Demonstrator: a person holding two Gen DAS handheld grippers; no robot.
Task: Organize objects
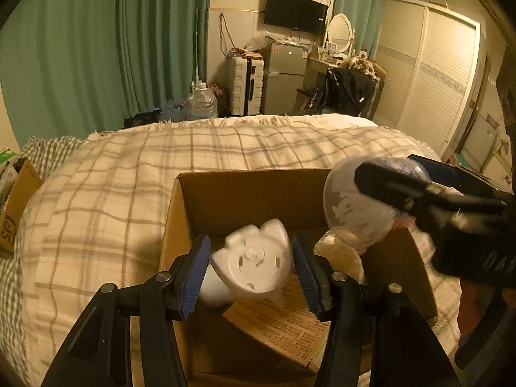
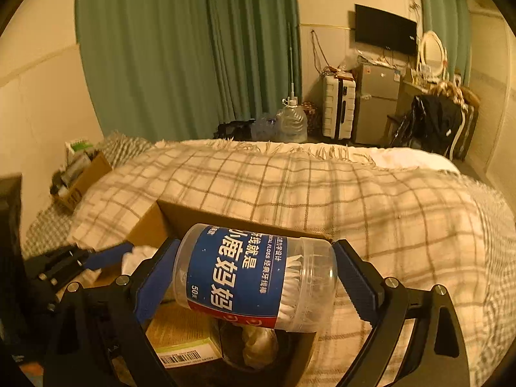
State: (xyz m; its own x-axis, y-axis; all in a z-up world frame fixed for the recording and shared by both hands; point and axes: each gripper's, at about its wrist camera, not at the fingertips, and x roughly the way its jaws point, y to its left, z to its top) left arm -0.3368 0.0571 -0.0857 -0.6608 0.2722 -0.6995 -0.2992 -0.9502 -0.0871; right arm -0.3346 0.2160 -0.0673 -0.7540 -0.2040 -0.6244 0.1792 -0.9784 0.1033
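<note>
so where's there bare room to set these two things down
The plaid blanket is bare left of the cardboard box and beyond its far wall. Inside is crowded: a printed carton, white wrapping, plus the white figurine and floss jar over it.

Left wrist view: looks forward between its own fingers, close above the open cardboard box (image 1: 245, 193) on the bed (image 1: 129, 174), facing the far wall with the television (image 1: 295, 11). Right wrist view: from the box's right, same heading, equally near. Shared: box (image 2: 174, 216), plaid blanket (image 2: 354, 193), curtains (image 2: 180, 48), suitcase (image 2: 338, 109).
</note>
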